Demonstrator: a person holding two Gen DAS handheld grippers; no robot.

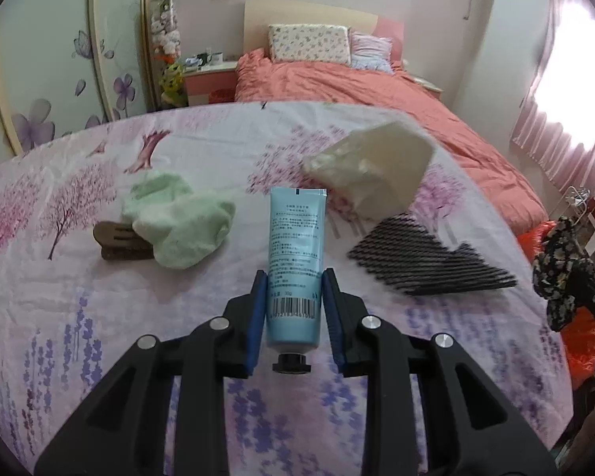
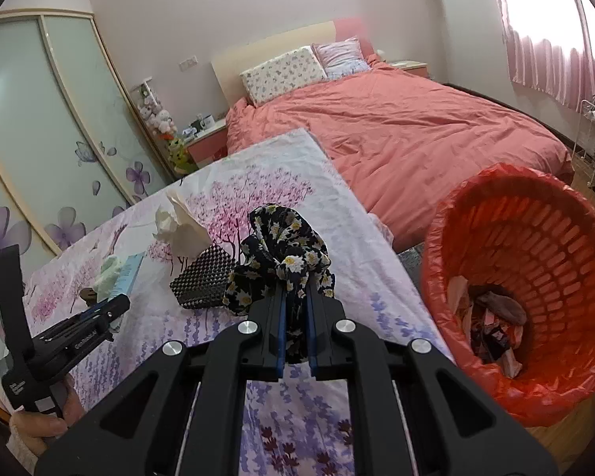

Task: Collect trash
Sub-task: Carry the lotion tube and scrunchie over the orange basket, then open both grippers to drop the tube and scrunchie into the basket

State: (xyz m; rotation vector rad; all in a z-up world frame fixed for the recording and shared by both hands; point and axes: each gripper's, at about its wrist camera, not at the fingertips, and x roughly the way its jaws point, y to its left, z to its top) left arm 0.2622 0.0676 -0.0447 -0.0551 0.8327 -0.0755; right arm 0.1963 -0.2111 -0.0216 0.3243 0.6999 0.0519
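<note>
A light blue tube with a black cap sits between the blue pads of my left gripper, which is shut on it just above the flowered tablecloth. From the right wrist view that left gripper shows at the left, held by a hand. My right gripper is shut on a bunched black floral cloth, near the table's right edge. The same cloth appears at the right edge of the left wrist view. An orange-lined waste basket stands on the floor to the right, with scraps at its bottom.
On the table lie a crumpled white tissue, a black foam net, a fluffy green cloth and a brown item half under it. A bed with a coral cover lies beyond the table.
</note>
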